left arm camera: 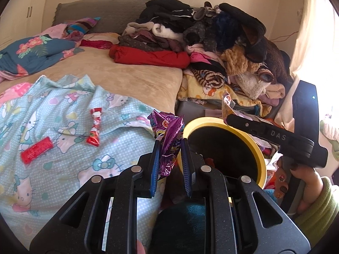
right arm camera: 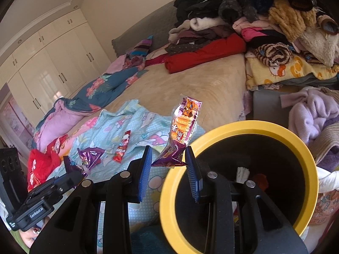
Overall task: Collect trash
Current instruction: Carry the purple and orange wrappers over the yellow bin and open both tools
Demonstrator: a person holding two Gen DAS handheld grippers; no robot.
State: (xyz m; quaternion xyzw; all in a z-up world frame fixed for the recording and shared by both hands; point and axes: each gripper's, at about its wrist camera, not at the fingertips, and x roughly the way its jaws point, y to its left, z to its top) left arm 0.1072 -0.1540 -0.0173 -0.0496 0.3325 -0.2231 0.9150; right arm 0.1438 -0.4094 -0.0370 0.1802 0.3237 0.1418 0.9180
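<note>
Though dim inside, the yellow-rimmed bin [right arm camera: 239,127] holds red scraps [right arm camera: 260,180].

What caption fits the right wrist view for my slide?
Right gripper holds an orange-and-purple snack wrapper beside the yellow-rimmed bin, more wrappers lying on the bed.

A home bedroom: bed [left arm camera: 131,78], heaped clothes [left arm camera: 190,36], built-in wardrobe [right arm camera: 42,67].

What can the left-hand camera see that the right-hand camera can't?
Only the left wrist view shows the flat red packet on the bedsheet. Only the right wrist view shows the white wardrobe. Both show the yellow-rimmed bin, the purple wrapper in the left gripper, the orange snack bag in the right gripper, and the red candy wrapper.
</note>
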